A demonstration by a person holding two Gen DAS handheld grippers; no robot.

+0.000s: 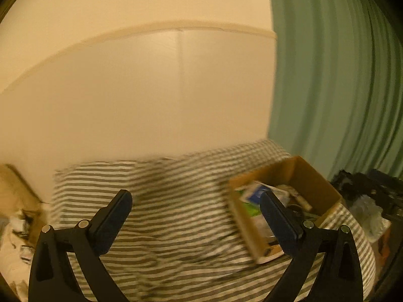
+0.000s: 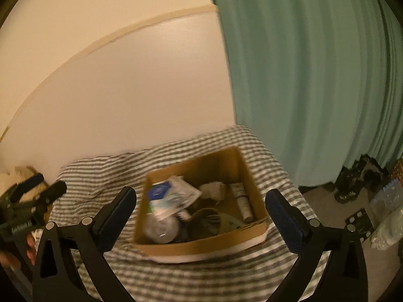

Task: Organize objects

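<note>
Both claws spread wide, holding nothing.
Left claw [image 1: 195, 198] and right claw [image 2: 201, 196] are raised, fingers parted; the left shows blurred.

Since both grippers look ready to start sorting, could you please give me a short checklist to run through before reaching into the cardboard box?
1. Left gripper open with nothing between its fingers: ok.
2. Right gripper open with nothing between its fingers: ok.
3. Cardboard box open at the top and resting on the striped cover: ok.
4. Right gripper lined up with the box: ok, the box sits between its fingers in the right wrist view.
5. Items identifiable: partly; a white tube lies along the right wall and a blue and white packet to the left, while the darker items are too blurred to tell.
6. Left gripper clear of the box: ok, it shows far left in the right wrist view.
</note>
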